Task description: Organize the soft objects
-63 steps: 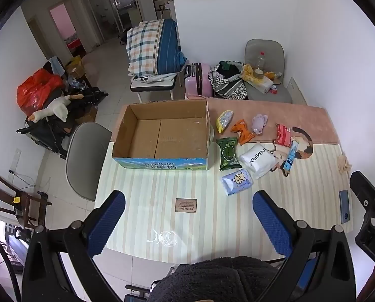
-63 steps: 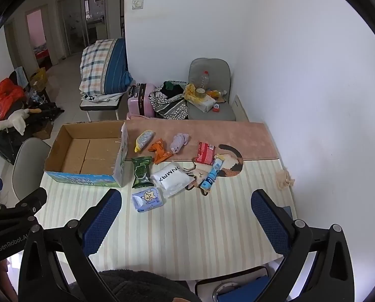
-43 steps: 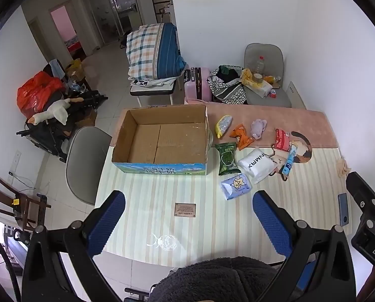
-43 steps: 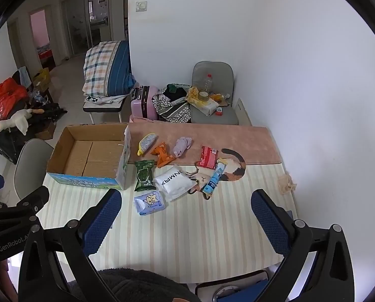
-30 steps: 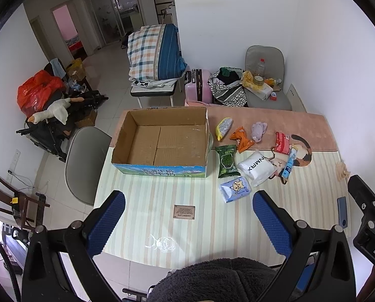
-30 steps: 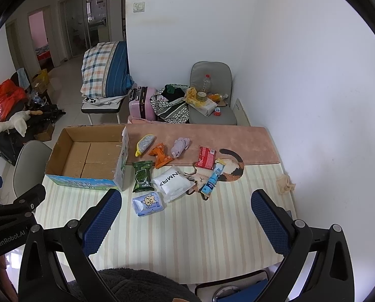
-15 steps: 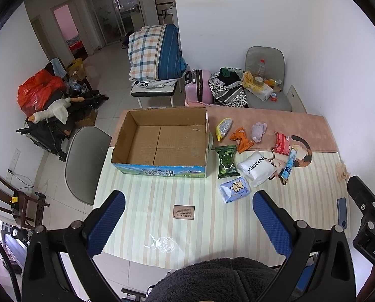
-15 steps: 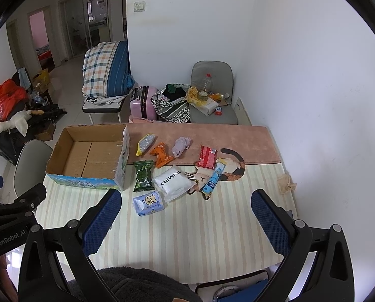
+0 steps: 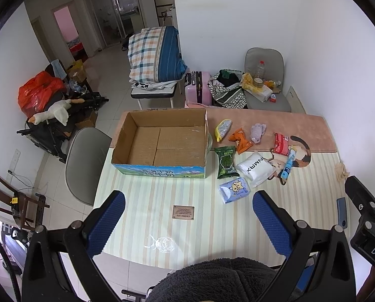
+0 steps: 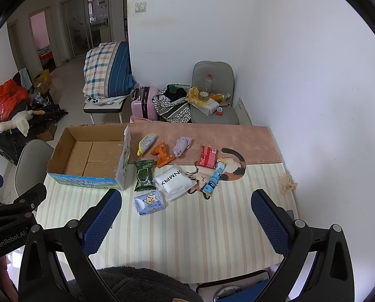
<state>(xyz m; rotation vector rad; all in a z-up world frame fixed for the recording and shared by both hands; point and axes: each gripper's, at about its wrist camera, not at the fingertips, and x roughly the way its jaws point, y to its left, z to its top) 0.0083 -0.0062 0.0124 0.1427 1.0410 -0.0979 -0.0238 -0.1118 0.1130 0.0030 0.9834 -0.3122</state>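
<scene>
Just right of the cardboard box (image 9: pixel 162 146) on the table (image 9: pixel 212 231), the soft things are laid out in a loose cluster. Nearest the box's right wall a green wipes pack (image 9: pixel 226 161) is seen, with a yellow-and-grey pouch (image 9: pixel 222 129) beyond it on the far side. A pale blue tissue pack (image 9: pixel 234 189) lies on the near side of the green pack, and a white packet (image 9: pixel 256 168) printed with dark letters is just beside both. Farther right of the box an orange packet (image 9: pixel 240 140), a lilac plush (image 9: pixel 258 132), a red packet (image 9: pixel 280 144) and a blue tube (image 9: pixel 288 163) are spread out, the tube lying across a cat-shaped mat (image 9: pixel 297 154). The box itself is open and nothing is seen inside it.

The left gripper (image 9: pixel 188 222) is held high above the near edge of the table, on the near side of the box, looking down; its blue-padded fingers are spread wide with nothing between them. The right gripper (image 10: pixel 186 219) is held likewise, right of the box and on the near side of the cluster, fingers spread and empty.

On the near side of the box a small brown label (image 9: pixel 183 212) lies on the striped cloth. A crumpled beige scrap (image 10: pixel 286 182) rests well right of the box, near the table's right edge. Beyond the box, a grey chair (image 9: pixel 264 80) piled with clutter and a pink suitcase (image 9: pixel 198 88) stand by the wall. Nothing lies between either gripper and the cluster.
</scene>
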